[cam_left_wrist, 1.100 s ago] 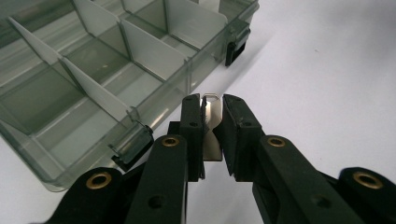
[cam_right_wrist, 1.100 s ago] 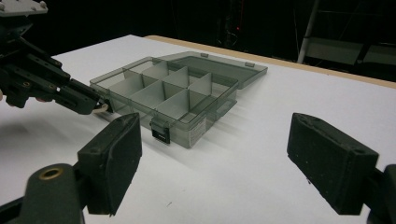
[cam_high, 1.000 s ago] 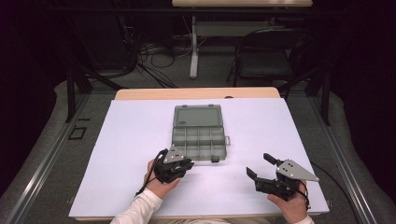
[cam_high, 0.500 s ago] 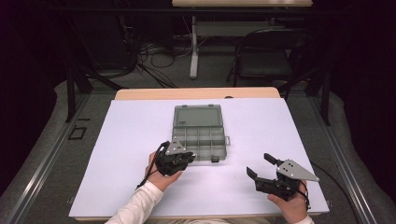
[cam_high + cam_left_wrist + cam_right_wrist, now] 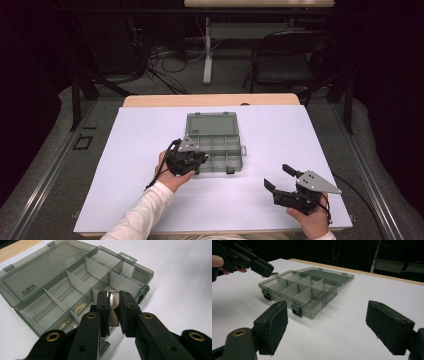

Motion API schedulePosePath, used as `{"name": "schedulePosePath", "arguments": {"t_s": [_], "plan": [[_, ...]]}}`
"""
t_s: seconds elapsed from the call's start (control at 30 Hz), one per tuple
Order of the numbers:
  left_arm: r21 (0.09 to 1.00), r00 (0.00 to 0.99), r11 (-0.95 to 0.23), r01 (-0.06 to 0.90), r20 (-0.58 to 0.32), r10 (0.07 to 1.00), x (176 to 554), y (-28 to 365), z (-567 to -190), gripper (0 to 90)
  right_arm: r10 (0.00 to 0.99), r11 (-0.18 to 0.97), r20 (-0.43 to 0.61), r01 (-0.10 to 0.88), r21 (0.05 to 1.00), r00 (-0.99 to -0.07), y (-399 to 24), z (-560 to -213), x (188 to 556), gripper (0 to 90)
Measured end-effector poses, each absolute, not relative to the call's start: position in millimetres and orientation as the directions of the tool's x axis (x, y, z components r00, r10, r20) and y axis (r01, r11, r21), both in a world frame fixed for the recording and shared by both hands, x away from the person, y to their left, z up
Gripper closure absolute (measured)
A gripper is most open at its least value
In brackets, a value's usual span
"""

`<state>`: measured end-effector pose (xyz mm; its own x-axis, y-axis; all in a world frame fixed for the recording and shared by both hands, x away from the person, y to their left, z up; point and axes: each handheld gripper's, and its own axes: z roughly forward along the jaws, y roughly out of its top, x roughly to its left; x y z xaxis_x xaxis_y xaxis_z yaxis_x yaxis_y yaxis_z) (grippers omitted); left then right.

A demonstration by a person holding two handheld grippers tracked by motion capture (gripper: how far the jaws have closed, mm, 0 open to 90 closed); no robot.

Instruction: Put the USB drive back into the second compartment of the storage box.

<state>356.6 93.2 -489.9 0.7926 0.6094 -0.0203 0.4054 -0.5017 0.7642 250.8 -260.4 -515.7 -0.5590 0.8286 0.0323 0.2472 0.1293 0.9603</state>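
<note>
L gripper [image 5: 113, 305] clamps metal piece [image 5: 112, 300] over box [image 5: 212, 145]; R gripper [image 5: 281, 181] rests w/ jaws apart.

White long sleeve [image 5: 140, 215] on the left arm. Left gripper [image 5: 112, 306]: black, thick rectangular jaws on angular arms, brass-ringed rivets and small screws. A thin black cable [image 5: 161, 165] loops from it. Right gripper [image 5: 280, 181]: same black build, topped with a grey three-cornered plate [image 5: 318, 182], blocky matte jaws, brass rivet.

Smoky grey translucent box [image 5: 214, 145], white table cover [image 5: 125, 150], black left gripper [image 5: 199, 159], silver piece [image 5: 112, 306]
</note>
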Motion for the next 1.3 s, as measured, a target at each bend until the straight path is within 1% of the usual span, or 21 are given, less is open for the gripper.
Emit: {"name": "schedulePosePath", "arguments": {"t_s": [0.5, 0.97, 1.3], "plan": [[0.768, 0.778, -0.493, 0.409, -0.011, 0.629, 371.5, 97.6, -480.6, 78.9, 0.829, 0.134, 0.031, 0.250, 0.959, -0.559, -259.9, -516.1, 251.0, 18.2], [0.759, 0.772, -0.507, 0.408, 0.011, 0.636, 384.0, 92.5, -482.0, 78.9, 0.829, 0.129, 0.039, 0.258, 0.958, -0.558, -259.2, -516.4, 250.6, 18.2], [0.749, 0.761, -0.516, 0.416, 0.024, 0.648, 395.4, 88.9, -489.2, 78.9, 0.828, 0.138, 0.026, 0.248, 0.959, -0.560, -260.1, -515.8, 250.5, 18.3]]}}
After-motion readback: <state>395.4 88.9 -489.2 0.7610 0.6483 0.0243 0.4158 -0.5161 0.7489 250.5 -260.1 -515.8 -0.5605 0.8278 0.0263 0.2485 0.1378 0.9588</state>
